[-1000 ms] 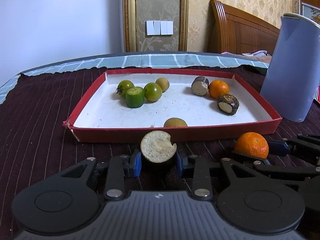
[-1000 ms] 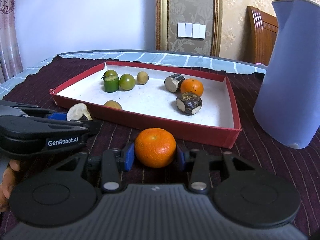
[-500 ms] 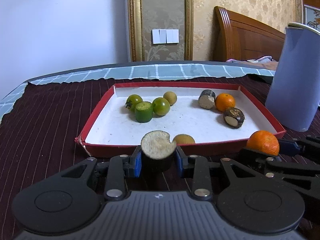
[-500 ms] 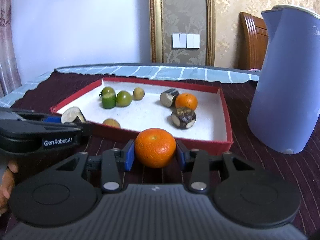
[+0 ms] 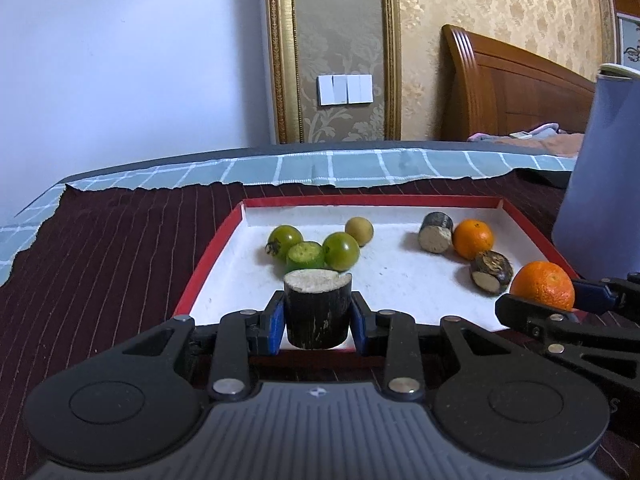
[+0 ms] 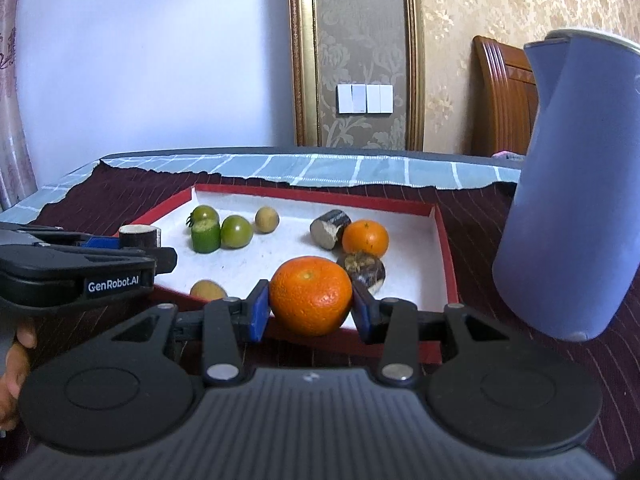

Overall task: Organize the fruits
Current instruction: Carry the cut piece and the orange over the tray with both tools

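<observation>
My left gripper (image 5: 318, 318) is shut on a dark sugarcane stub (image 5: 317, 309) with a pale cut top, held above the near rim of the red tray (image 5: 208, 252). My right gripper (image 6: 308, 310) is shut on an orange (image 6: 311, 295), also over the tray's near edge; that orange (image 5: 543, 285) shows at the right of the left wrist view. Inside the tray lie green tomatoes (image 5: 341, 251), a cut green piece (image 5: 305, 255), a tan round fruit (image 5: 359, 231), two sugarcane stubs (image 5: 435, 233) and another orange (image 5: 473, 239). A second tan fruit (image 6: 208, 291) lies by the near wall.
A tall blue kettle (image 6: 576, 184) stands just right of the tray on the dark striped cloth (image 5: 100, 264). A checked teal cloth (image 5: 320, 166) covers the table's far edge. A wooden headboard (image 5: 512, 92) is behind. A person's hand (image 6: 16, 364) holds the left gripper.
Both grippers have risen with their loads and tipped downward, so the tray floor shows more fully. The stub and the orange now sit over the tray's near rim instead of before it.
</observation>
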Motion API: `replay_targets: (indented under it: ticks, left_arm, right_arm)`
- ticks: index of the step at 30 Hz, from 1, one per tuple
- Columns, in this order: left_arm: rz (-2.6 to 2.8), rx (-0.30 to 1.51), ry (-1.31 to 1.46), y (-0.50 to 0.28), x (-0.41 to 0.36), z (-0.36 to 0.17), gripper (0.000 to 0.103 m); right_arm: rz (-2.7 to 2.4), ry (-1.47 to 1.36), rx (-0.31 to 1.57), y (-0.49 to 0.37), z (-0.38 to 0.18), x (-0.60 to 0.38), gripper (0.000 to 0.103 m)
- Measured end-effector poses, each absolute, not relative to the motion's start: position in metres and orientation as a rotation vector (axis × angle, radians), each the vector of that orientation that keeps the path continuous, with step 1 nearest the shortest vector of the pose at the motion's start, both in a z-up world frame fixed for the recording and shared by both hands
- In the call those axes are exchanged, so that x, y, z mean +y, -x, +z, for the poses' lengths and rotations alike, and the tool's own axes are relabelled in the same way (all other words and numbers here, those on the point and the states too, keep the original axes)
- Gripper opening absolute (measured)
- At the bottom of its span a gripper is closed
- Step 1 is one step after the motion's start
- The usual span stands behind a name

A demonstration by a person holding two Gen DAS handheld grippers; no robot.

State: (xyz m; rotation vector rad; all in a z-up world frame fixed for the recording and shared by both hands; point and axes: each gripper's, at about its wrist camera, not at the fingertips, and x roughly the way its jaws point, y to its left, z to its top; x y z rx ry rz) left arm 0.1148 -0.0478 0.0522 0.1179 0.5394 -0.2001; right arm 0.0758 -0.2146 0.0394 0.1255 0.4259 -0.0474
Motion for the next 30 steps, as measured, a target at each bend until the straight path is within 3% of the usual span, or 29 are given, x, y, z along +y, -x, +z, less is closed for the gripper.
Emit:
replay_targets:
  ticks: [30]
  left_arm:
    - [-0.148, 0.544, -0.191, -0.164, -0.066, 0.051, 0.032]
  right_arm:
    - [-0.055, -0.073, 0.455, -0.126, 0.046, -0.217, 0.04]
